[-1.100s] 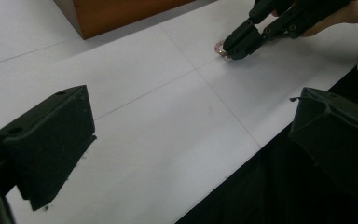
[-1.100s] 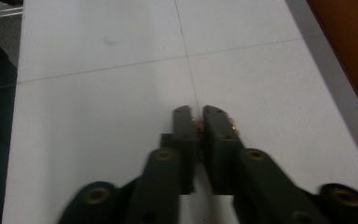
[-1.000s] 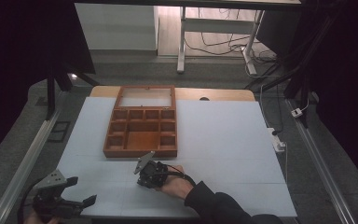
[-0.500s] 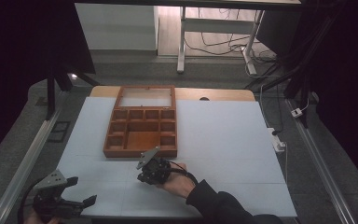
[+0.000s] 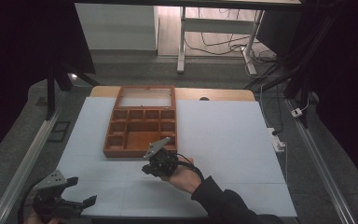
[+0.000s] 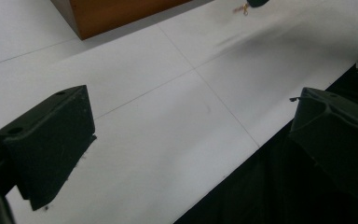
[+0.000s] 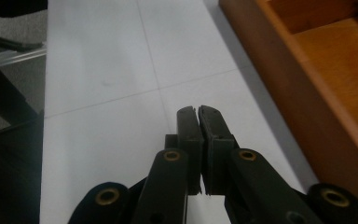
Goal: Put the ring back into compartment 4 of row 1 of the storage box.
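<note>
A brown wooden box (image 5: 140,126) with several open compartments lies on the white table, its glass-paned lid folded back at the far side. My right gripper (image 5: 147,168), held in a hand with a dark sleeve, hovers just in front of the box's near wall and points left. Its jaws are shut, and I see nothing between the pads (image 7: 198,112); the box wall (image 7: 303,107) runs along its right. My left gripper (image 5: 81,191) sits at the table's near left corner, jaws wide open and empty (image 6: 191,135). The box corner (image 6: 116,14) shows far ahead of it.
White table surface (image 5: 223,135) stretches right of the box. A small brownish speck (image 6: 242,8) hangs under a dark tip at the top of the left gripper view, too small to identify. Metal rails (image 5: 28,158) flank the table, and the near table edge (image 6: 242,158) drops off.
The right gripper has lifted and drifted a little closer to the box's front wall, jaws staying shut. The left gripper has kept still.
</note>
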